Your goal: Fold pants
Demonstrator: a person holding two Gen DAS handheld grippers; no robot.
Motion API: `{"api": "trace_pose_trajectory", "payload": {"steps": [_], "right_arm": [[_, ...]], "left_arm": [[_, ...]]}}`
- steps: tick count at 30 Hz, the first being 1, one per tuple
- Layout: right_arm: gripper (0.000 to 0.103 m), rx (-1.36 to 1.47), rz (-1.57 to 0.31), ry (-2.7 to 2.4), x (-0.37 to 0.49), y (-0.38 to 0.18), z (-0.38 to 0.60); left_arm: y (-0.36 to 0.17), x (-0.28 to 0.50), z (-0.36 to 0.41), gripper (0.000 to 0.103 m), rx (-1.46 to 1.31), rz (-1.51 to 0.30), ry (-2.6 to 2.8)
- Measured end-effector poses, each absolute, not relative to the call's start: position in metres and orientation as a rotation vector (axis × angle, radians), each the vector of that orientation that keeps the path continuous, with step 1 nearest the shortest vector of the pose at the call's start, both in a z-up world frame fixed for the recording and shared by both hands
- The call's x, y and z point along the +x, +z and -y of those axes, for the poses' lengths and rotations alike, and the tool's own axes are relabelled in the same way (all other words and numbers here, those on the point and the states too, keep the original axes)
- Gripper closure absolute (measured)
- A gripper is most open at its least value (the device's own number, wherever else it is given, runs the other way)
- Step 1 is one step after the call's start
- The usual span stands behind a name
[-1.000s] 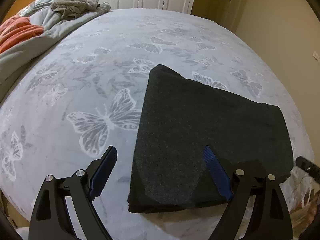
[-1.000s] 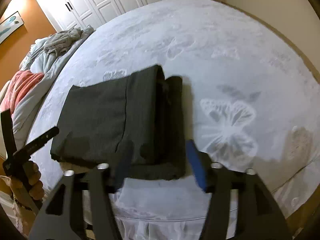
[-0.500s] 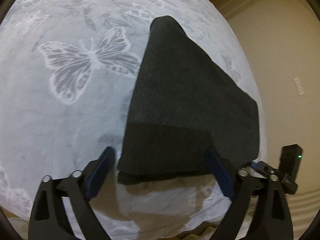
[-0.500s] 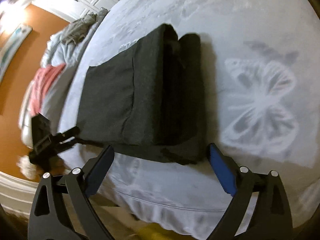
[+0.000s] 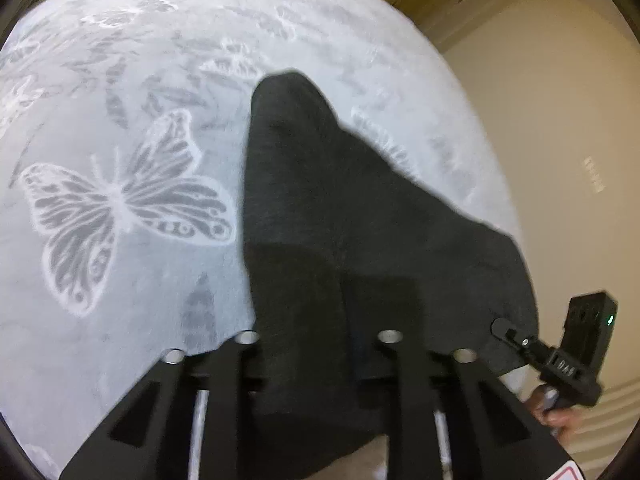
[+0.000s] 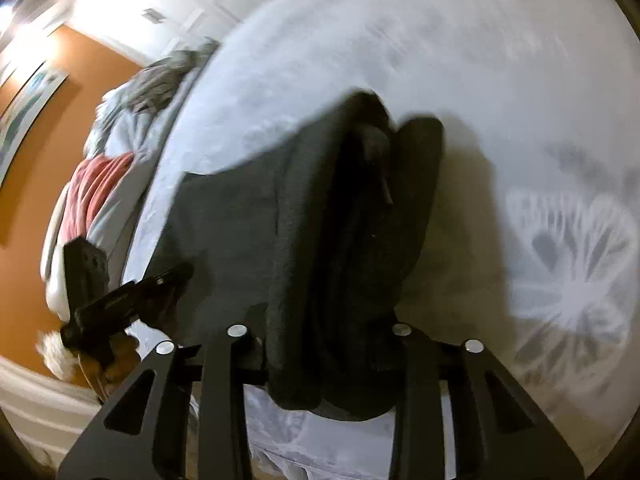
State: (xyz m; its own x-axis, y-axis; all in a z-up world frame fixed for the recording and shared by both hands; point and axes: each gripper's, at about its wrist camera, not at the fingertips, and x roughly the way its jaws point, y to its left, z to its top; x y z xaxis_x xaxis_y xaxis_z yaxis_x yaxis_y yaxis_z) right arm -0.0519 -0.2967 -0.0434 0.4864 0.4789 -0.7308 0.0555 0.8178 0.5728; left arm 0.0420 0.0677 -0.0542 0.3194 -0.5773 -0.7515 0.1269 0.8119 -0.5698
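Dark pants (image 5: 340, 208) lie already folded into a compact stack near the edge of a butterfly-print bed (image 5: 120, 280), with seemingly one more fold or a lift left. The left gripper (image 5: 316, 364) and right gripper (image 6: 320, 360) are both closing on the stack's near edge, the thick cloth bunched between their jaws.

pants (image 5: 340, 208) on bed (image 5: 120, 300), near edge | left gripper (image 5: 316, 344) left end | right gripper (image 6: 320, 344) right end
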Motion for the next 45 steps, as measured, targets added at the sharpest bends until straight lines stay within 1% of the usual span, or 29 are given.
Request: {"api": "trace_pose_trajectory", "payload": {"steps": [1, 4, 5, 7, 8, 9, 10, 11, 12, 13, 14, 15, 16, 17, 18, 19, 21, 24, 26, 29, 31, 37, 42, 44, 45], "right_arm": [[0.074, 0.576, -0.996, 0.317, -0.059, -0.028, 0.292], [0.072, 0.576, -0.941, 0.384, -0.082, -0.005, 0.283], [0.072, 0.556, -0.954, 0.390, -0.091, -0.004, 0.278], [0.066, 0.512, -1.025, 0.375, -0.100, -0.019, 0.271], [0.063, 0.511, -1.085, 0.339, -0.103, -0.037, 0.268], [0.053, 0.517, -1.132, 0.293, -0.104, -0.052, 0.269], [0.049, 0.538, -1.169, 0.245, -0.106, -0.067, 0.271], [0.048, 0.588, -1.134, 0.246, -0.111, -0.068, 0.275], [0.041, 0.611, -1.125, 0.248, -0.112, -0.065, 0.277], [0.033, 0.612, -1.125, 0.256, -0.111, -0.062, 0.276], [0.032, 0.617, -1.112, 0.262, -0.111, -0.062, 0.276], [0.031, 0.624, -1.109, 0.259, -0.111, -0.065, 0.275], [0.029, 0.626, -1.108, 0.252, -0.111, -0.068, 0.275], [0.025, 0.623, -1.095, 0.257, -0.111, -0.068, 0.273], [0.018, 0.617, -1.090, 0.273, -0.110, -0.067, 0.270], [0.013, 0.606, -1.086, 0.282, -0.113, -0.066, 0.270], [0.010, 0.555, -1.071, 0.279, -0.111, -0.068, 0.261], [0.008, 0.471, -1.059, 0.260, -0.114, -0.073, 0.248], [0.005, 0.474, -1.049, 0.245, -0.114, -0.073, 0.245], [0.005, 0.516, -1.025, 0.227, -0.111, -0.076, 0.248], [0.005, 0.517, -1.009, 0.217, -0.111, -0.076, 0.245], [0.005, 0.544, -0.946, 0.227, -0.118, -0.078, 0.248], [0.005, 0.516, -0.914, 0.249, -0.123, -0.077, 0.245], [0.013, 0.553, -0.893, 0.223, -0.127, -0.075, 0.248], [0.028, 0.563, -0.893, 0.192, -0.128, -0.074, 0.251]], "left_arm": [[-0.045, 0.037, -0.072, 0.087, -0.460, -1.141, -0.509], [-0.019, 0.005, -0.086, 0.087, -0.425, -1.086, -0.530], [-0.020, -0.007, -0.092, 0.086, -0.418, -1.095, -0.526], [-0.038, -0.022, -0.097, 0.083, -0.421, -1.153, -0.508], [-0.057, -0.026, -0.098, 0.077, -0.406, -1.209, -0.467], [-0.068, -0.028, -0.097, 0.072, -0.409, -1.244, -0.423], [-0.075, -0.029, -0.098, 0.069, -0.440, -1.248, -0.398], [-0.073, -0.029, -0.098, 0.062, -0.444, -1.237, -0.395], [-0.069, -0.029, -0.095, 0.053, -0.432, -1.232, -0.413], [-0.068, -0.028, -0.090, 0.034, -0.426, -1.229, -0.447], [-0.069, -0.030, -0.091, 0.029, -0.438, -1.228, -0.455], [-0.069, -0.031, -0.088, 0.029, -0.437, -1.218, -0.431], [-0.069, -0.033, -0.085, 0.027, -0.421, -1.212, -0.420], [-0.067, -0.033, -0.079, 0.023, -0.384, -1.206, -0.415], [-0.066, -0.033, -0.074, 0.023, -0.357, -1.198, -0.410], [-0.064, -0.036, -0.070, 0.022, -0.336, -1.191, -0.396], [-0.063, -0.040, -0.061, 0.022, -0.282, -1.175, -0.366], [-0.066, -0.042, -0.066, 0.022, -0.245, -1.163, -0.347], [-0.069, -0.040, -0.060, 0.020, -0.227, -1.121, -0.363], [-0.074, -0.051, -0.066, 0.018, -0.178, -1.040, -0.401], [-0.074, -0.051, -0.066, 0.018, -0.161, -1.039, -0.407], [-0.073, -0.045, -0.071, 0.018, -0.229, -1.039, -0.389], [-0.073, -0.047, -0.068, 0.018, -0.205, -1.020, -0.390], [-0.073, -0.047, -0.069, 0.018, -0.212, -1.021, -0.385], [-0.073, -0.047, -0.069, 0.018, -0.213, -1.022, -0.384]]}}
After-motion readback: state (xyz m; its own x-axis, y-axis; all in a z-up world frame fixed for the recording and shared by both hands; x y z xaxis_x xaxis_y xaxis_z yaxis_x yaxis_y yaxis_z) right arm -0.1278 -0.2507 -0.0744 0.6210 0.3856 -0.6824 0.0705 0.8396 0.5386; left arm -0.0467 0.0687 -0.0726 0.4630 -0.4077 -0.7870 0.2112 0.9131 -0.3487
